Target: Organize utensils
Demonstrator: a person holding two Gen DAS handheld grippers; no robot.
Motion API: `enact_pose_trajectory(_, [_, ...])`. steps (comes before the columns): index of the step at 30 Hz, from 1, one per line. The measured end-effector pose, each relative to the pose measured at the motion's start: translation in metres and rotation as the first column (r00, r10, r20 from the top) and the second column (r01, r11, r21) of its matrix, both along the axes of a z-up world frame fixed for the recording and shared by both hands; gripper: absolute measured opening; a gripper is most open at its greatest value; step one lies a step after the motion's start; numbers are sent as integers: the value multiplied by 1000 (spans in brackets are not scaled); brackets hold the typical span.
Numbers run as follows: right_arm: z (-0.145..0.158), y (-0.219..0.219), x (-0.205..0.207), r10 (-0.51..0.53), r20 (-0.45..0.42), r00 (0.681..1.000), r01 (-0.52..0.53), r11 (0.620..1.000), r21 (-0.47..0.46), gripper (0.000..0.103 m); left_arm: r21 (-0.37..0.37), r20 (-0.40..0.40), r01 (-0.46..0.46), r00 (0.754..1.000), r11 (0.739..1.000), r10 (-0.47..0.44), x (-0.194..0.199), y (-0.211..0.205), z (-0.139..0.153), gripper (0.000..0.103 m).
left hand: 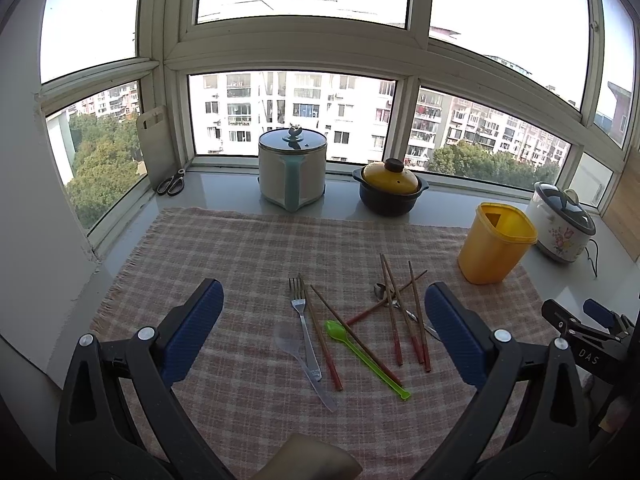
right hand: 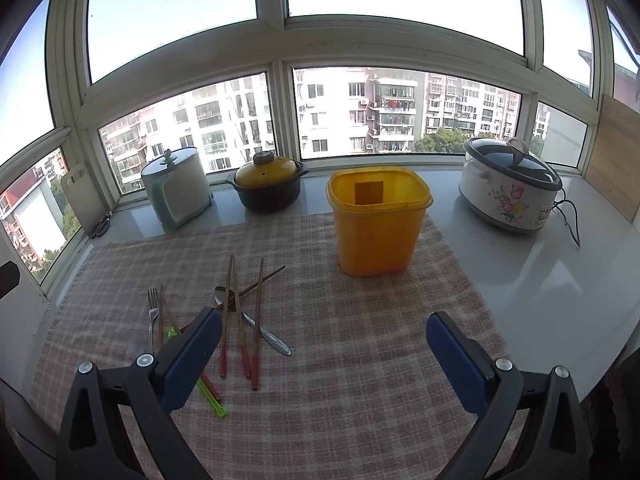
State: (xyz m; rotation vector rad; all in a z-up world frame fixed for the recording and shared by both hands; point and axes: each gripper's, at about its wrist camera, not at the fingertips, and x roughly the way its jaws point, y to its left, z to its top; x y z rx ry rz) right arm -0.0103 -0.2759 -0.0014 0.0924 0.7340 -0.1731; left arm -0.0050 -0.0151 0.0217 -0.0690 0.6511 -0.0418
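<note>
Utensils loose on cloth; yellow bin seemingly empty.

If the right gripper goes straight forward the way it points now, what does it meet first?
Probably the yellow container. It stands upright and open-topped on the checked cloth, almost centred ahead of the open right gripper. Only bare cloth lies between; depth is hard to judge.

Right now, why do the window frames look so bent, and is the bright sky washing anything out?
In the left wrist view the window frame bows because of the fisheye lens, and the sky is blown out white; the utensils stay sharp, though the clear plastic spoon is faint against the checked cloth. In the right wrist view the frame curves likewise, the sky keeps some blue, and the yellow container is evenly lit.
</note>
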Motion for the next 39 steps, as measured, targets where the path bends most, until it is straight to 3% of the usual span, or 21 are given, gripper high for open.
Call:
enact_pose_trajectory(27, [5, 1, 3, -4, 11, 1000, 4, 1000, -8, 103, -4, -12, 3, 1000, 1000, -3, 10, -3, -3, 102])
enact_pose_trajectory(39, [3, 3, 4, -6, 15, 1000, 7, 999, -54, 103, 5, -53, -17, 998, 1000, 17, 11, 9, -26, 102])
